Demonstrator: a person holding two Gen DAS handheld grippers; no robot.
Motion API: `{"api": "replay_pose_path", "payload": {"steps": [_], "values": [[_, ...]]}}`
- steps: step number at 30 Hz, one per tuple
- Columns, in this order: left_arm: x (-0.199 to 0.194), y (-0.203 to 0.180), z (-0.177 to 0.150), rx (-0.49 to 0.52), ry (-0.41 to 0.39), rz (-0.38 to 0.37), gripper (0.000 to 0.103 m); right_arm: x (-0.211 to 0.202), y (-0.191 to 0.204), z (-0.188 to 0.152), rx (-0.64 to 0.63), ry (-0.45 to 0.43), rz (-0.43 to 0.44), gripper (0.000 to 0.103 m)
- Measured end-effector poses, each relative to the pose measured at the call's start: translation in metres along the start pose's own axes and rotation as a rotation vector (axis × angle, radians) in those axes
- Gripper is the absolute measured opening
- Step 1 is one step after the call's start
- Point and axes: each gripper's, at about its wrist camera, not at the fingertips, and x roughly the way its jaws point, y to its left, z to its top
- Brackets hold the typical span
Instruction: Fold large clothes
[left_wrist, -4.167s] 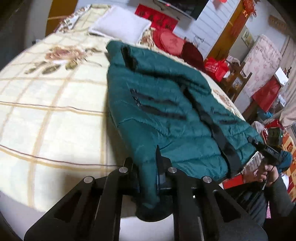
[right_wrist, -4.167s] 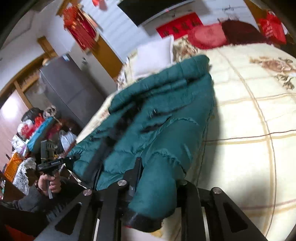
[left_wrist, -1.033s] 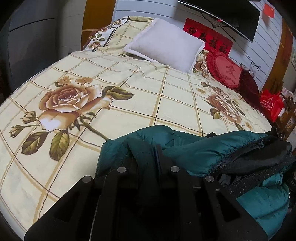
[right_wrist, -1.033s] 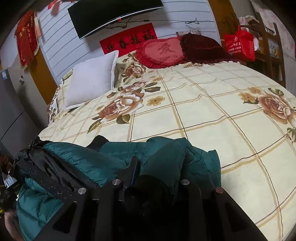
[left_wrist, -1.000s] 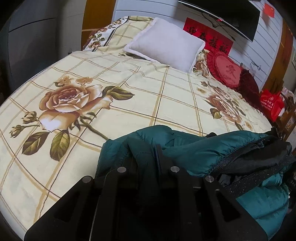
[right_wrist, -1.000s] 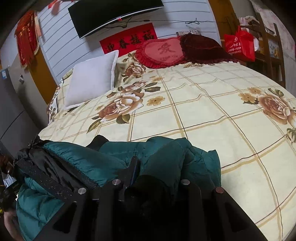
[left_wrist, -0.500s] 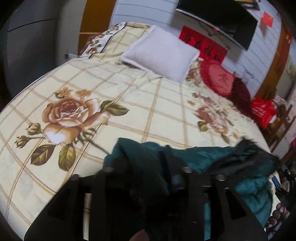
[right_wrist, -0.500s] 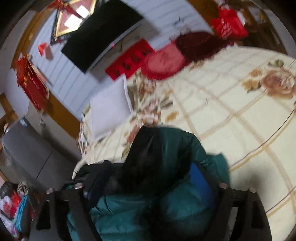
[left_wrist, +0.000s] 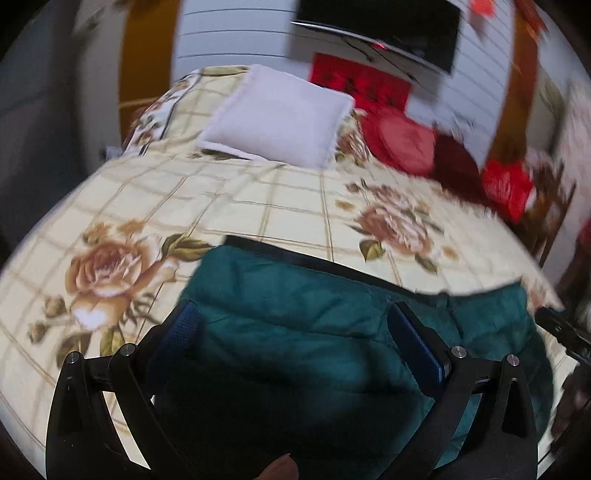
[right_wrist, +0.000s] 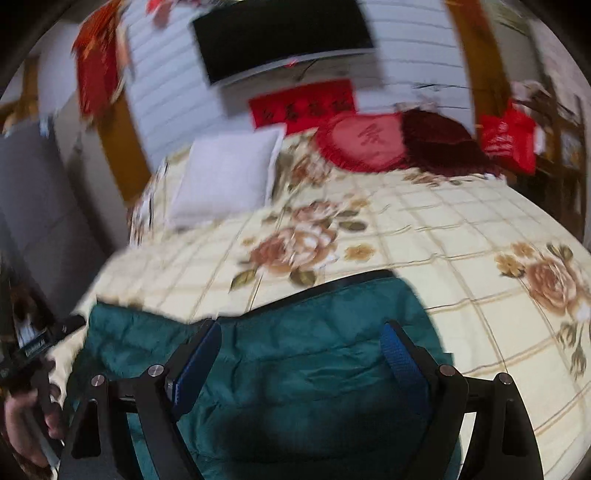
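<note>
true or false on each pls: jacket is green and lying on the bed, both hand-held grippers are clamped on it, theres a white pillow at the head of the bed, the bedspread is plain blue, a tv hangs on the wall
1. The jacket is green and lies on the bed. True.
2. Both grippers are clamped on it. False: the left hand-held gripper is opening and the right hand-held gripper stands open, pads clear of the fabric.
3. A white pillow lies at the head of the bed. True.
4. The bedspread is plain blue. False: it is cream with a grid of lines and printed roses.
5. A tv hangs on the wall. True.
</note>
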Motion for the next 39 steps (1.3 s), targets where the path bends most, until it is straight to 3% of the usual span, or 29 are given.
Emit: {"api": "replay_pose_path", "payload": {"steps": [4,5,7,12,15,20,25,28,30,32,34,37,39], "values": [[0.026,-0.007,-0.005,0.078,0.067,0.117,0.103,0.051,0.015,0.002,-0.185,0.209,-0.082,0.086],[0.038,-0.005,-0.009,0.075,0.105,0.13,0.103,0.064,0.013,0.0,-0.21,0.231,-0.122,0.086],[0.057,0.0,-0.014,0.058,0.151,0.149,0.103,0.084,0.0,-0.005,-0.207,0.289,-0.114,0.086],[0.08,0.006,-0.021,0.015,0.193,0.144,0.103,0.109,-0.029,-0.011,-0.159,0.282,-0.066,0.099],[0.091,0.01,-0.022,-0.004,0.227,0.141,0.103,0.118,-0.038,-0.011,-0.099,0.3,-0.036,0.101],[0.096,0.007,-0.023,0.008,0.225,0.162,0.103,0.127,-0.033,-0.009,-0.105,0.338,-0.053,0.103],[0.075,0.019,-0.018,-0.053,0.171,0.085,0.103,0.121,-0.031,-0.01,-0.111,0.31,-0.05,0.103],[0.038,0.018,-0.007,-0.116,0.1,0.033,0.103,0.112,-0.023,-0.004,-0.16,0.33,-0.093,0.102],[0.01,0.002,-0.004,-0.092,0.051,-0.039,0.103,0.093,-0.014,0.006,-0.164,0.291,-0.136,0.101],[-0.011,-0.024,-0.015,-0.022,0.035,-0.086,0.103,0.059,-0.001,0.016,-0.149,0.207,-0.105,0.101],[-0.018,-0.048,-0.037,0.048,0.067,-0.064,0.103,0.024,0.013,0.014,-0.124,0.135,-0.06,0.101],[-0.01,-0.058,-0.06,0.028,0.15,-0.018,0.103,-0.008,0.038,-0.02,-0.149,0.097,-0.051,0.101],[-0.004,-0.063,-0.069,0.036,0.153,0.025,0.103,-0.01,0.047,-0.043,-0.174,0.099,-0.086,0.101]]}}
